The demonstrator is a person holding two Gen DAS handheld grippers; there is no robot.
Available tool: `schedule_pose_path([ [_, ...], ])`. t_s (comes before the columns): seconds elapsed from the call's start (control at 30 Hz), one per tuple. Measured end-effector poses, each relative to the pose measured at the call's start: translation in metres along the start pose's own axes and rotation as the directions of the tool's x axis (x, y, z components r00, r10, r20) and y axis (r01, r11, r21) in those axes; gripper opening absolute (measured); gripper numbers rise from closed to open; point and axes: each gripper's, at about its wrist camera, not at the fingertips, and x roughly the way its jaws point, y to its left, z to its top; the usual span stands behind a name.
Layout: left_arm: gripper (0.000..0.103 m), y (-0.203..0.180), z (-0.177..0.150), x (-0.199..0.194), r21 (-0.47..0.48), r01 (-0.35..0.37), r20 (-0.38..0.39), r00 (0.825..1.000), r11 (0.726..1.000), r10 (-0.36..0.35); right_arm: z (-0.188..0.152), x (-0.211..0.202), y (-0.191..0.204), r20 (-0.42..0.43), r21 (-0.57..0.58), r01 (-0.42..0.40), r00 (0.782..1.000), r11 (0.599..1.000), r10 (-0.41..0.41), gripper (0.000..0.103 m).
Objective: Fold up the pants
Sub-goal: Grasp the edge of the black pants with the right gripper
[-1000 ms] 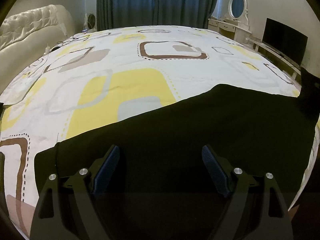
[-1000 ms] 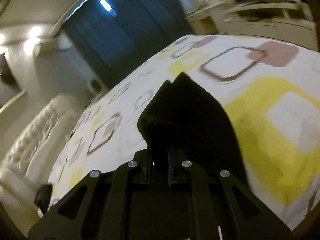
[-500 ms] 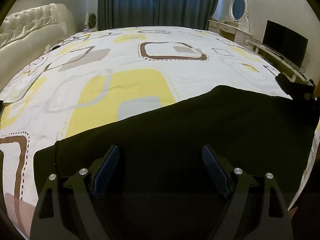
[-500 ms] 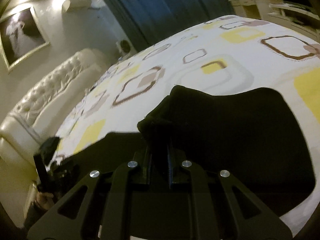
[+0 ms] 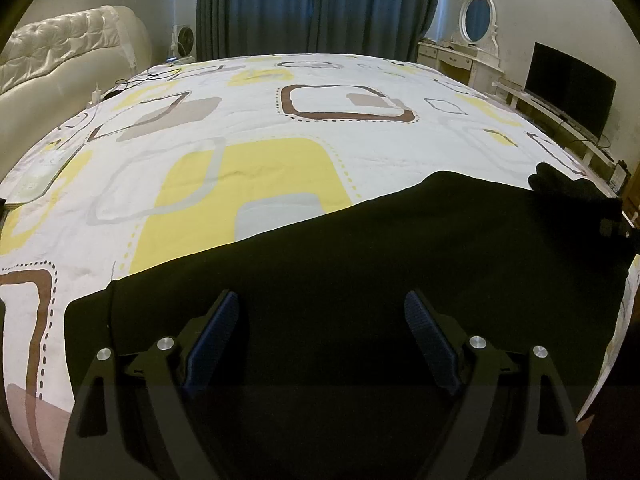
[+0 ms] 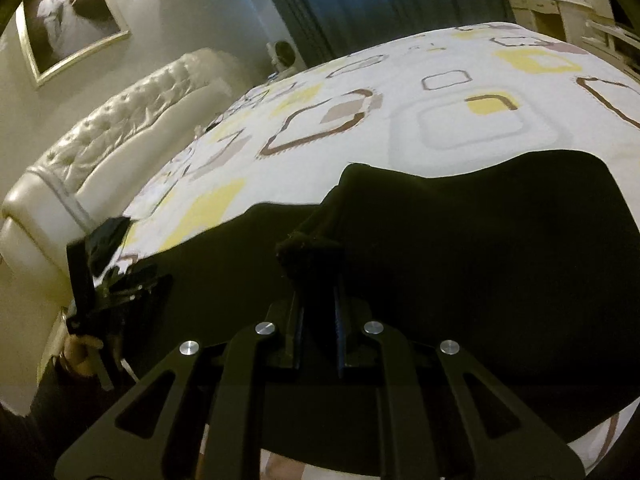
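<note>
Lying flat near the front edge of the bed [image 5: 280, 120] is one pair of black pants [image 5: 360, 272]. They spread from left to right across the patterned cover.

Closest in the left wrist view is the left gripper [image 5: 322, 316]. Its two blue-padded fingers [image 5: 214, 332] stand wide apart above the pants, with nothing between them.

In the right wrist view the right gripper [image 6: 318, 292] has its two fingers squeezed close together on a bunched bit of the pants [image 6: 460, 248]. That bit of cloth sticks up in a small lump just past the tips. From the left wrist view this gripper shows as a dark shape at the far right end of the pants, and it is hard to make out there.

Past the pants, the cover has yellow, brown and grey squares on white. One padded cream headboard [image 5: 60, 52] is at the left. Further back hang dark blue curtains [image 5: 320, 4]. One small fan [image 5: 185, 38] stands by them. At the far right are one white dressing table with one oval mirror [image 5: 478, 20] and one black TV [image 5: 570, 88]. One framed picture [image 6: 68, 12] hangs on the wall above the headboard.
</note>
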Motion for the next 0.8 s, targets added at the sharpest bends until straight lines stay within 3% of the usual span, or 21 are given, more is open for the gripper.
schedule_pose_path([
  [0.4, 0.086, 0.0, 0.0, 0.0, -0.001, 0.001, 0.001, 1.0, 1.0, -0.001, -0.02, 0.018, 0.022, -0.075, -0.088, -0.002, 0.997, 0.996, -0.005, 0.012],
  [0.8, 0.086, 0.0, 0.0, 0.001, 0.0, 0.004, 0.001, 1.0, 1.0, -0.004, -0.029, 0.023, 0.034, -0.092, -0.15, 0.026, 0.995, 0.988, -0.04, 0.013],
])
